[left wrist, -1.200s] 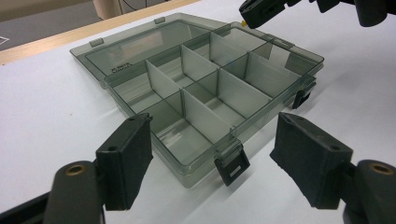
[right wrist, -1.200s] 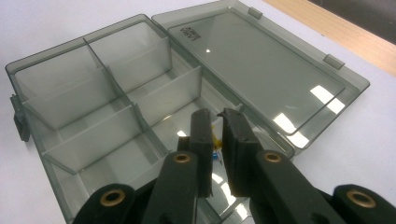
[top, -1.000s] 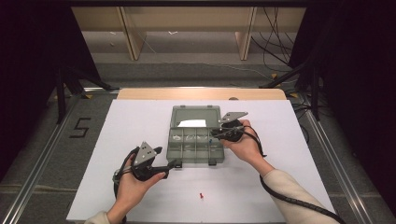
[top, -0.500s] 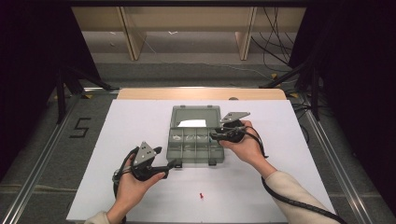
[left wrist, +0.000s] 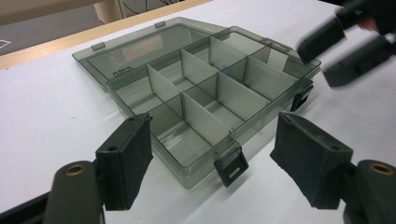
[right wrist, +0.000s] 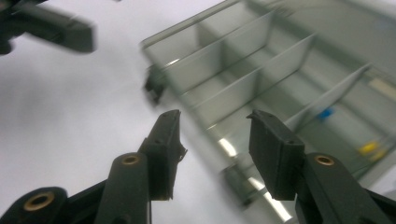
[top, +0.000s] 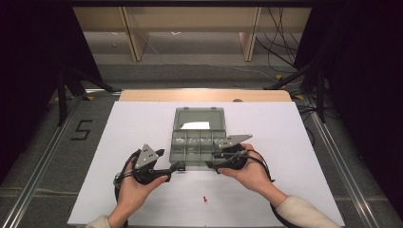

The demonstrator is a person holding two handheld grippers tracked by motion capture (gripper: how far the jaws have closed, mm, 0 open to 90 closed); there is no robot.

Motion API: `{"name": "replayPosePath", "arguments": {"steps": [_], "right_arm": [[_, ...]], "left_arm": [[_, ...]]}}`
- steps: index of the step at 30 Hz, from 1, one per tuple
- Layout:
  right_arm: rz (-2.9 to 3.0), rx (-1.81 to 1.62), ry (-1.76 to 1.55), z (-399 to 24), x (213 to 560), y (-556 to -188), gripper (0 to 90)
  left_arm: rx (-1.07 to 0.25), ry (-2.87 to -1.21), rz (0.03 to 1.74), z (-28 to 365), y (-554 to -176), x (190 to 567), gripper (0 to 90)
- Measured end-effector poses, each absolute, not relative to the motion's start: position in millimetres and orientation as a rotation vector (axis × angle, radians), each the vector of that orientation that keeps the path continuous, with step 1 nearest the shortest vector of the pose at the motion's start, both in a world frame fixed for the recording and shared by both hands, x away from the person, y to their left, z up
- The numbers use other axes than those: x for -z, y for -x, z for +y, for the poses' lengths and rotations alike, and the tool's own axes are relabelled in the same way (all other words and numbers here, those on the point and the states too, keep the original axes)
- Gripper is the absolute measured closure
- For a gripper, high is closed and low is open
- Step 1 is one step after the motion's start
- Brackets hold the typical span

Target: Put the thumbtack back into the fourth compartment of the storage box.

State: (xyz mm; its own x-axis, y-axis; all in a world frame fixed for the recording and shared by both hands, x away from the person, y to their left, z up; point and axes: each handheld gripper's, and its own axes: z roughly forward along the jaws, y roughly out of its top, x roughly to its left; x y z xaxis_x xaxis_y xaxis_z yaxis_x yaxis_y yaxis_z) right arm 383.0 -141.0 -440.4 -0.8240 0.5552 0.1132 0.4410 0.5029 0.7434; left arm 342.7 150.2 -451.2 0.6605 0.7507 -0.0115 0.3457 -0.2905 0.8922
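A smoky clear compartment box point(top: 197, 137) lies open in the middle of the white table, its lid point(top: 198, 118) flat behind it. My left gripper point(top: 177, 167) stands open at the box's near left corner. In the left gripper view point(left wrist: 212, 126) the wide jaws frame the box's front edge and a black latch point(left wrist: 231, 168) without touching them. My right gripper point(top: 212, 164) is at the box's near right edge. Its jaws point(right wrist: 215, 116) have just been opening and now stand apart over the rim, gripping nothing. A blue bit point(right wrist: 325, 113) and a yellow bit point(right wrist: 369, 148) lie in compartments.
A small red piece point(top: 205, 199) lies on the white sheet between the forearms, near the front edge. A white slip point(top: 196, 125) lies on the lid. The table's wooden far edge point(top: 204, 95) borders a floor strip with cables. Metal rails run along both sides.
My right gripper has drawn back from the box's right compartments to its near edge, and its jaws have spread apart. My left gripper has stayed put.
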Motion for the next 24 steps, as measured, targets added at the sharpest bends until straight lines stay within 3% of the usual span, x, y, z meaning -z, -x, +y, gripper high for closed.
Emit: {"name": "replayPosePath", "arguments": {"steps": [12,24], "right_arm": [[2.793,-1.123,-0.778,-120.9,463.1,-336.5,59.8],[2.878,-0.961,-0.657,-108.1,477.7,-321.3,67.1]], "left_arm": [[-0.514,-1.899,0.853,149.6,-343.8,452.0,27.4],[-0.512,-1.898,0.853,149.7,-344.0,452.2,27.4]]}}
